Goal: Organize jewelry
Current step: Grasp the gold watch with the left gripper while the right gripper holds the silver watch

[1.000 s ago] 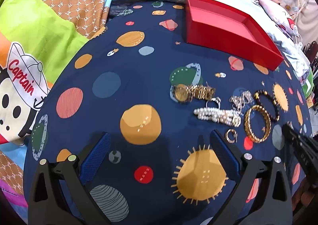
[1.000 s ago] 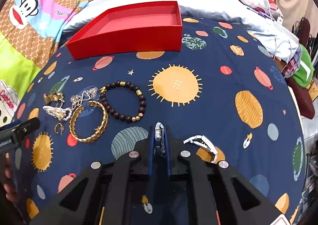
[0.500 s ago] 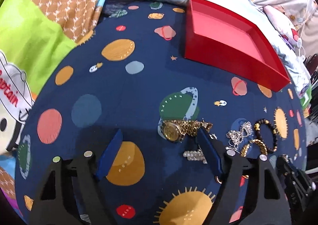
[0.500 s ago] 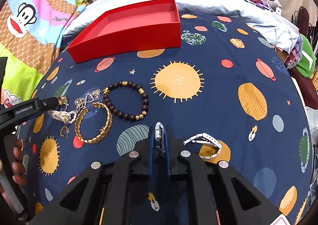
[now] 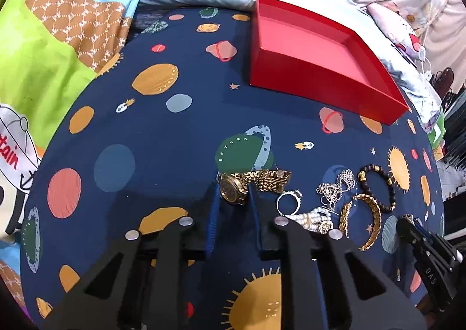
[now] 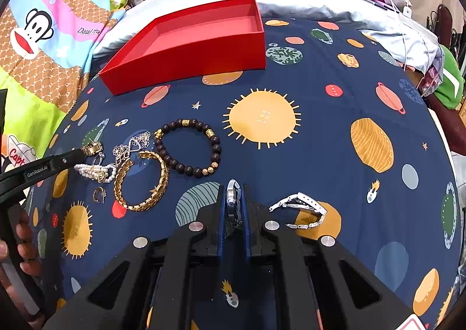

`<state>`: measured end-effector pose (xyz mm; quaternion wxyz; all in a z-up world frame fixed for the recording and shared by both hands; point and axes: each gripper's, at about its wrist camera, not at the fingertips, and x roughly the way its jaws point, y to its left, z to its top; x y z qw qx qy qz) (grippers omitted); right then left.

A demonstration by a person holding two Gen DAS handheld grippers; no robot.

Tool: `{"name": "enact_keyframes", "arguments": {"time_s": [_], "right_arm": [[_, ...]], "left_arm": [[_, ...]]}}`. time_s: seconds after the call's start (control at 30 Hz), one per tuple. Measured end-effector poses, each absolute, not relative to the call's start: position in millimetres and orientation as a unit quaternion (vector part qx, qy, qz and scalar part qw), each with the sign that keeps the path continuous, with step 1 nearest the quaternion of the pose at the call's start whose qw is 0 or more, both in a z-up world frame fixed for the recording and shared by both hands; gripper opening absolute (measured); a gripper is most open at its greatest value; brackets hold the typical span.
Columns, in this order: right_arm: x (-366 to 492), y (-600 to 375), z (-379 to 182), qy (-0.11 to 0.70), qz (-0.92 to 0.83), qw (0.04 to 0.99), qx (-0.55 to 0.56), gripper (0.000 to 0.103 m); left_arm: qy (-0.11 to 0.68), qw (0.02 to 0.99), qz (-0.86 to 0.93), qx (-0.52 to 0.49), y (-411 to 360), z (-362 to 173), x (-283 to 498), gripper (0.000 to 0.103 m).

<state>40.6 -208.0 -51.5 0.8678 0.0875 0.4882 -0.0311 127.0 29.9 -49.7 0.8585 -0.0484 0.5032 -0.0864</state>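
The dark blue planet-print bedspread (image 6: 320, 91) carries everything. Toward its far edge stands the red tray (image 6: 204, 47), with nothing visible inside it.

My right gripper (image 6: 233, 198) is clamped on the case of a silver watch (image 6: 300, 204), held edge-on between the blue pads, its metal band trailing onto the cloth to the right.

My left gripper (image 5: 233, 198) points down at the gold watch (image 5: 236, 191) near the bedspread's middle; its jaws are closing, the watch face between the pads (image 5: 214, 213) and the band stretching away to the right. I cannot tell whether the pads press it yet.

The remaining jewelry lies in a cluster between the two grippers, well short of the tray. The dark bead bracelet (image 6: 186, 149) lies open as a ring. The gold bangle (image 6: 145, 184) is just beside it. The pearl bracelet (image 6: 93, 171) lies beside the bangle. A silver flower necklace (image 6: 131, 146) is heaped between the beads and the pearls. A silver ring (image 5: 288, 203) sits by the gold watch's band. A small earring (image 6: 99, 194) lies nearer the near edge.
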Motion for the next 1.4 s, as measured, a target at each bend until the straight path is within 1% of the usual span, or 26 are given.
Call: {"name": "enact_keyframes", "arguments": {"time_s": [0.07,0.1,0.27,0.3,0.33,0.43,0.6,0.73,0.97,1.0,1.07,1.1,1.13,1.27,1.37,1.4], "right_arm": [[39.2,-207.1,-50.5,0.488,-0.030,0.868,0.089,0.009],[38.3,-206.5,-49.2,0.487,-0.029,0.868,0.089,0.009],[33.7,-204.3,-40.4,0.479,-0.024,0.873,0.091,0.009],[31.9,-204.0,-36.9,0.475,-0.021,0.875,0.095,0.008],[30.9,-204.0,-33.6,0.472,-0.018,0.876,0.098,0.004],[27.6,-203.8,-19.7,0.459,-0.008,0.882,0.105,0.001],[26.7,-199.5,-0.5,0.442,0.000,0.892,0.096,0.000],[27.4,-202.1,4.9,0.439,0.012,0.891,0.113,0.000],[25.5,-216.5,11.1,0.431,0.007,0.893,0.125,0.000],[26.2,-216.9,8.1,0.438,0.011,0.891,0.122,0.004],[27.8,-216.1,-0.3,0.453,0.008,0.885,0.113,0.022],[27.9,-215.1,-3.8,0.456,0.007,0.883,0.110,0.038],[29.0,-212.8,-10.3,0.462,0.005,0.881,0.103,0.039],[36.0,-208.2,-34.9,0.489,0.006,0.867,0.101,0.038],[41.8,-205.4,-46.5,0.499,0.003,0.862,0.090,0.027],[44.5,-205.5,-50.4,0.504,0.005,0.859,0.091,0.020]], "left_arm": [[0.499,0.861,-0.088,-0.045,30.0,-47.3,125.3,0.009],[0.496,0.862,-0.089,-0.045,30.6,-45.6,124.4,0.008],[0.484,0.868,-0.099,-0.051,33.1,-36.2,118.6,0.008],[0.480,0.870,-0.100,-0.050,33.5,-32.3,116.6,0.008],[0.477,0.872,-0.102,-0.051,33.5,-29.2,115.2,0.008],[0.465,0.877,-0.111,-0.051,33.0,-15.6,110.2,0.008],[0.439,0.888,-0.127,-0.051,32.1,12.7,103.7,0.008],[0.422,0.895,-0.138,-0.052,32.9,31.1,99.3,0.008],[0.409,0.899,-0.146,-0.051,32.6,43.5,95.4,0.008],[0.411,0.899,-0.146,-0.051,31.9,42.2,95.3,0.008],[0.415,0.897,-0.146,-0.051,32.3,40.4,95.7,0.008],[0.418,0.895,-0.145,-0.051,31.6,38.0,95.6,0.008],[0.422,0.894,-0.144,-0.051,31.1,35.4,95.5,0.008],[0.432,0.889,-0.144,-0.049,29.9,26.5,94.8,0.008],[0.436,0.887,-0.143,-0.047,28.6,22.9,93.8,0.008],[0.436,0.887,-0.143,-0.046,28.1,22.2,93.7,0.008]]}}
